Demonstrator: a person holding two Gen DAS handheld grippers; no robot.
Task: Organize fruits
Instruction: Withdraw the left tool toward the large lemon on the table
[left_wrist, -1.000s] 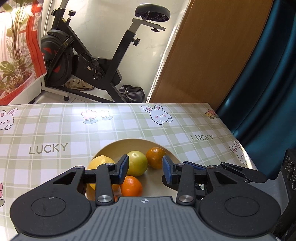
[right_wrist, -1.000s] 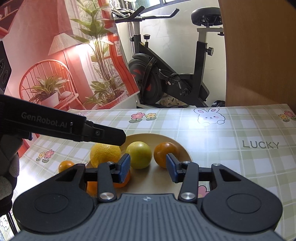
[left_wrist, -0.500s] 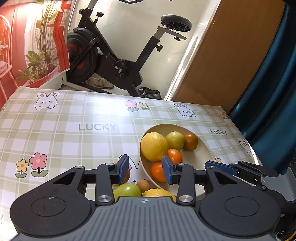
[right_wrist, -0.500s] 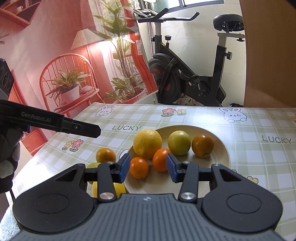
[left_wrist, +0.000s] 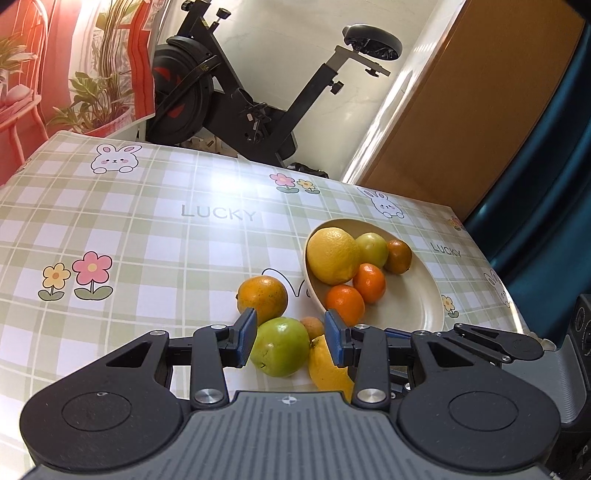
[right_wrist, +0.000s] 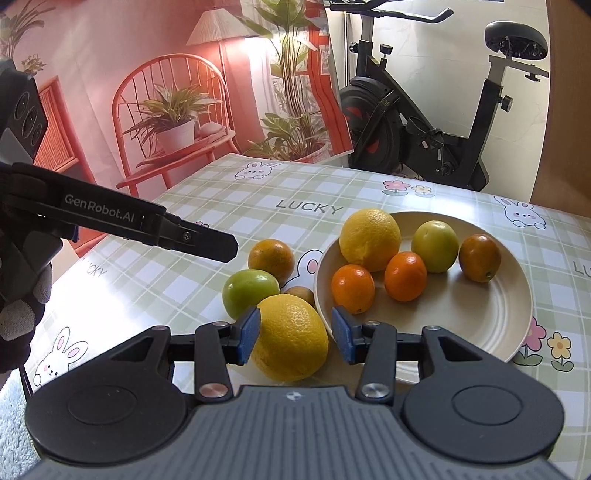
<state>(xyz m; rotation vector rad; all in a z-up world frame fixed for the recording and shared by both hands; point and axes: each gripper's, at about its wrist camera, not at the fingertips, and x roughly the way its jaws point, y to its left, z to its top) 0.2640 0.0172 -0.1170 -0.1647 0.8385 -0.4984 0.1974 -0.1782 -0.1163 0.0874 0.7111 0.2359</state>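
Checked tablecloth (right_wrist: 229, 206) fills the view; at two o'clock a plate (right_wrist: 480, 332) holds five fruits. Right gripper (right_wrist: 295, 334) brackets a lemon (right_wrist: 291, 341), released; left gripper (left_wrist: 290, 336), also released, frames a green apple (left_wrist: 280, 345).

On the table (right_wrist: 229, 199) a plate (right_wrist: 480, 325) stands to the right, holding five fruits: a large lemon (right_wrist: 369, 238) at its back left, an apple (right_wrist: 435, 240) and a tangerine (right_wrist: 479, 257) to its right, two oranges (right_wrist: 352, 288) in front. Left of the plate four more fruits lie clustered on the table; an exercise bike (right_wrist: 424, 129) stands behind it
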